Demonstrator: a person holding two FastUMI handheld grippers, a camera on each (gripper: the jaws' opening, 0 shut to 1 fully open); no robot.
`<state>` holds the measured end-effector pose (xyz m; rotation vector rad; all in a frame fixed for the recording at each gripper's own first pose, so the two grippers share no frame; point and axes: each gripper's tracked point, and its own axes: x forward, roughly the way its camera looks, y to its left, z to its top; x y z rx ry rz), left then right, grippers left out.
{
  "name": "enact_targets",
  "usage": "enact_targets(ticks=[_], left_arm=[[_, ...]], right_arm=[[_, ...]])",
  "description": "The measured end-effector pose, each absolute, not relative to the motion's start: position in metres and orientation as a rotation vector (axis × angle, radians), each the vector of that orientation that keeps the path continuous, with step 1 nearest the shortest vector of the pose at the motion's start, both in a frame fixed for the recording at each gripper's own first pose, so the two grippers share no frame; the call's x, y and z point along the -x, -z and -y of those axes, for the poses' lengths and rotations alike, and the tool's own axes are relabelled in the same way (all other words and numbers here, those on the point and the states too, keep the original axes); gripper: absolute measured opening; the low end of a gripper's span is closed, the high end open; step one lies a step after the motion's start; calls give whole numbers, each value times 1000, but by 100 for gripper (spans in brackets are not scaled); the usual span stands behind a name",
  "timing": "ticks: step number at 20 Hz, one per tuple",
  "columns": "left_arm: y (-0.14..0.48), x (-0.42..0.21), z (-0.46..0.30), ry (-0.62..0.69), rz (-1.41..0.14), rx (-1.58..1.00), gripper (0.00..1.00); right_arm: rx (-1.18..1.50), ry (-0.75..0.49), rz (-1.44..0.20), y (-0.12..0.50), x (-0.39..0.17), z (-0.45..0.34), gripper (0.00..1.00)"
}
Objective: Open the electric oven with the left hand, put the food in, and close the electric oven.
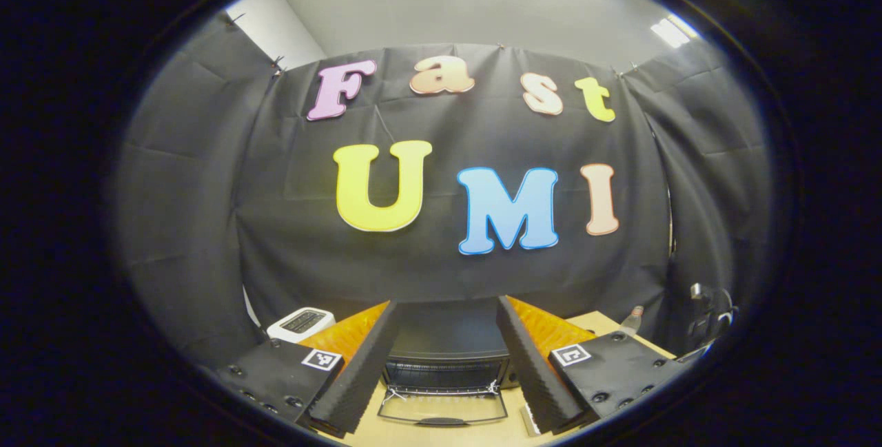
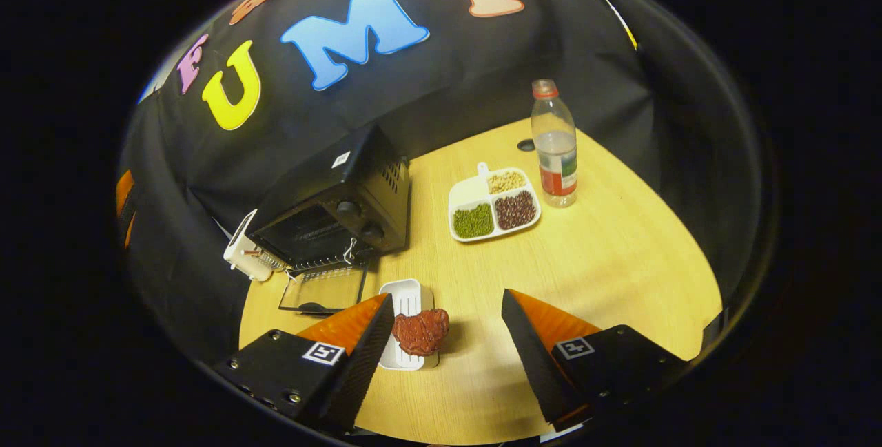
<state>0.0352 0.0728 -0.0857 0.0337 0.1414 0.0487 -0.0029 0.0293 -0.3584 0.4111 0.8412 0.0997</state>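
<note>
Door-open stage: the boxy black metal electric oven (image 2: 331, 209) has its glass door (image 2: 324, 290) dropped flat on the pale wood-grain table (image 2: 620, 261); loading and closing remain. The ridged, reddish-brown piece of food (image 2: 421, 331) rests on a white ribbed rectangular dish (image 2: 405, 299) just right of the door. The right gripper (image 2: 441, 337) hovers above it, jaws wide apart, empty. The left gripper (image 1: 444, 364) faces the oven (image 1: 448, 347), jaws likewise spread, holding nothing.

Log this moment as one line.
oven door: open | meat: on white tray, outside oven | left gripper: open | right gripper: open
</note>
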Motion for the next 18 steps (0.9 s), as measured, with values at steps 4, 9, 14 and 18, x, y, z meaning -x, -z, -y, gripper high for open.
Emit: enact_targets(ticks=[4,9,14,18], left_arm=[[46,-36,-73,-60,-74,-24,100],[47,-39,-69,-59,-99,-58,92],[42,-10,-78,-125,-134,-101,100],[42,15,-90,-144,-140,-95,100]], right_arm=[[-526,-151,-902,394,6,-45,96],[-597,-208,-962,426,10,-63,95],[-697,-237,-1008,438,9,-78,75],[-807,-248,-1006,437,5,-89,27]])
